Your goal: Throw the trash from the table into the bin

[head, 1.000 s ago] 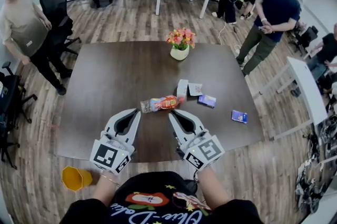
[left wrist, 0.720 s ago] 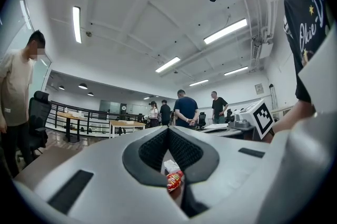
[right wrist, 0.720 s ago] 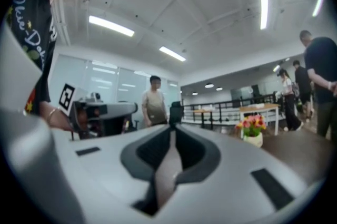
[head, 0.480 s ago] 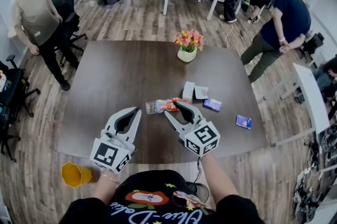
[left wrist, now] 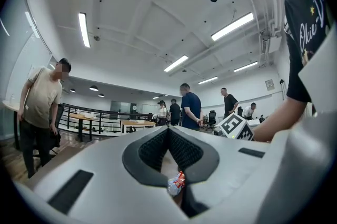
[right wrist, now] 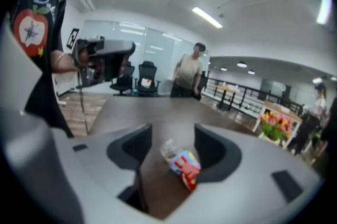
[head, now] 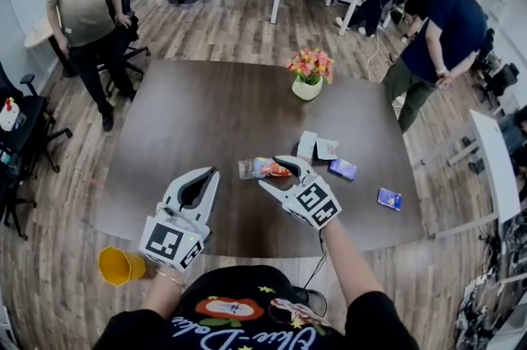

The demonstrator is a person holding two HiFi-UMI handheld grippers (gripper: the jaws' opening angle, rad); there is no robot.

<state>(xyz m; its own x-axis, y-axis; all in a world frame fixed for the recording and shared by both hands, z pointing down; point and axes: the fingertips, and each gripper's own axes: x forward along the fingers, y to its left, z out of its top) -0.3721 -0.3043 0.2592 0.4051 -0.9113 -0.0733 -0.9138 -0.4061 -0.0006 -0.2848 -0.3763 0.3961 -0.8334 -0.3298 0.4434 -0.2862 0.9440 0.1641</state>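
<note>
The yellow bin [head: 121, 265] is sitting on the floor at your left, and your left gripper [head: 212, 173] is hovering over the near part of the table [head: 189, 126], jaws together on nothing. Your right gripper [head: 274, 172] is dropping forward onto the crushed bottle [head: 262, 168] lying on the table. Its jaws have just been opening and are standing wide around it, seemingly not yet pressing. The first pick is only starting, and the packets [head: 343, 169] further right are waiting

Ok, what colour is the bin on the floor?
Yellow. The bin shows best in the head view, at the lower left.
</note>
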